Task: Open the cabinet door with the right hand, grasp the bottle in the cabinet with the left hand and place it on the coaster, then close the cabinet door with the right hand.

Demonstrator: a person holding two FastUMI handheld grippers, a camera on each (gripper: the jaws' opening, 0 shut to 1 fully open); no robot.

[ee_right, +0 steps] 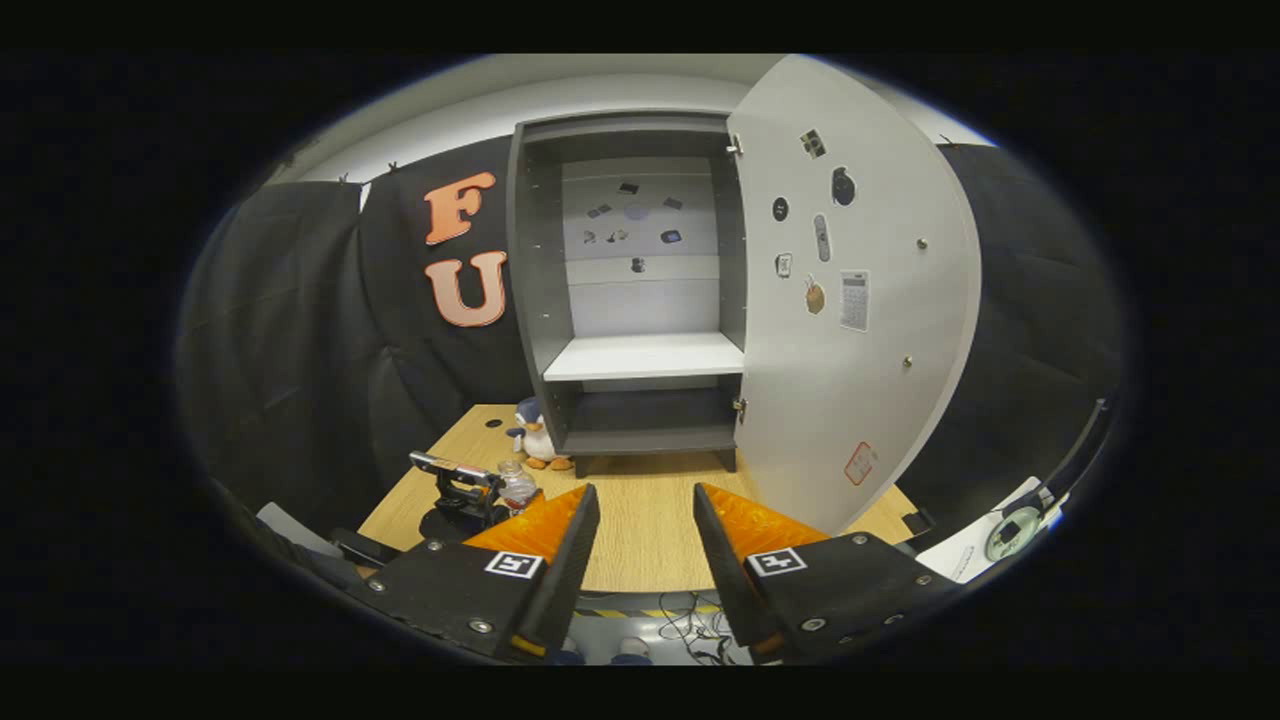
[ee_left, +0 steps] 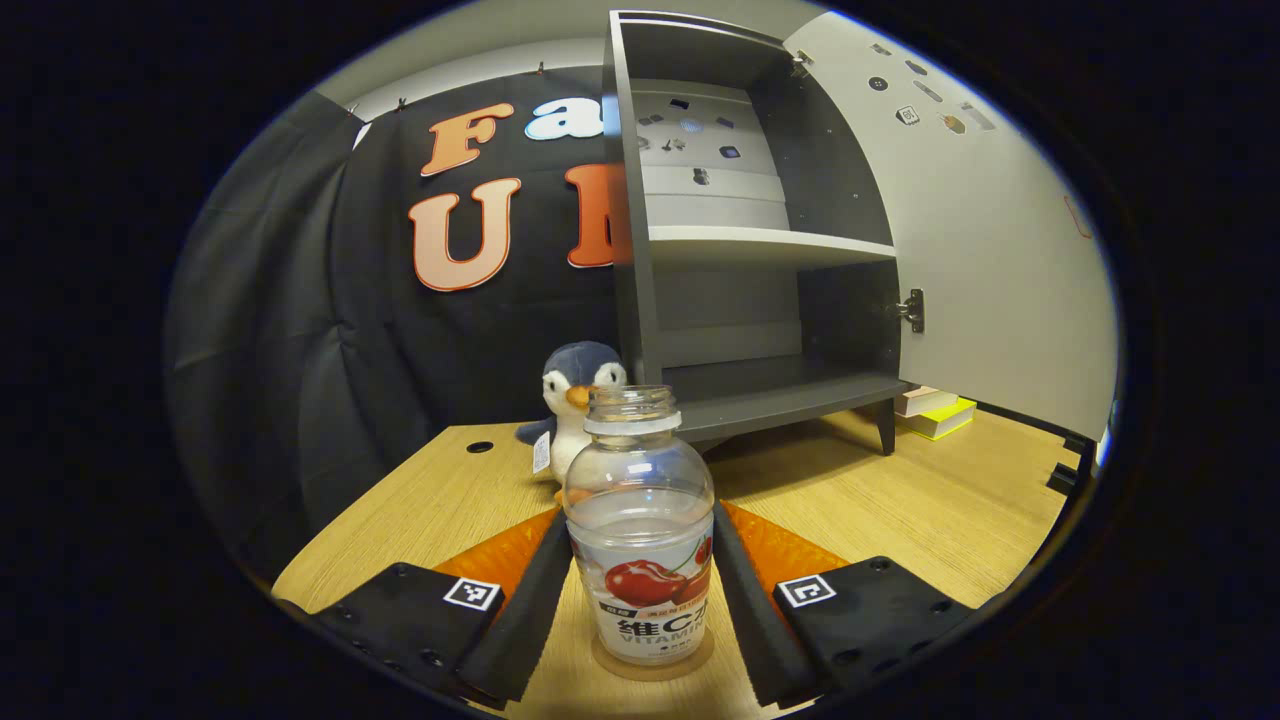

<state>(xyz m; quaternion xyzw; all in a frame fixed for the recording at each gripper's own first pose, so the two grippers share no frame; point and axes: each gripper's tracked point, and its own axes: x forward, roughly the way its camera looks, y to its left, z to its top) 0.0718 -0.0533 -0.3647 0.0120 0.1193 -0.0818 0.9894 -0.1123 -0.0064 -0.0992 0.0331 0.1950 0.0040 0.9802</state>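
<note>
A clear uncapped bottle point(ee_left: 640, 540) with a cherry label stands upright on a round brown coaster point(ee_left: 652, 668) on the wooden table. My left gripper point(ee_left: 640, 515) is shut on it, one finger flat against each side. From the right gripper view, that gripper point(ee_right: 470, 495) and the bottle point(ee_right: 517, 488) sit at the table's left front. The grey cabinet point(ee_right: 640, 355) stands at the back with its white door point(ee_right: 850, 350) swung wide to the right and its shelves bare. My right gripper point(ee_right: 645, 495) hangs open off the table's front edge, facing the cabinet, holding nothing.
A plush penguin point(ee_left: 575, 390) sits just behind the bottle, beside the cabinet's left leg. Stacked books point(ee_left: 935, 410) lie under the open door point(ee_left: 980, 250). Bare table point(ee_right: 640, 540) stretches before the cabinet. Papers and a round device point(ee_right: 1010, 530) lie at the right.
</note>
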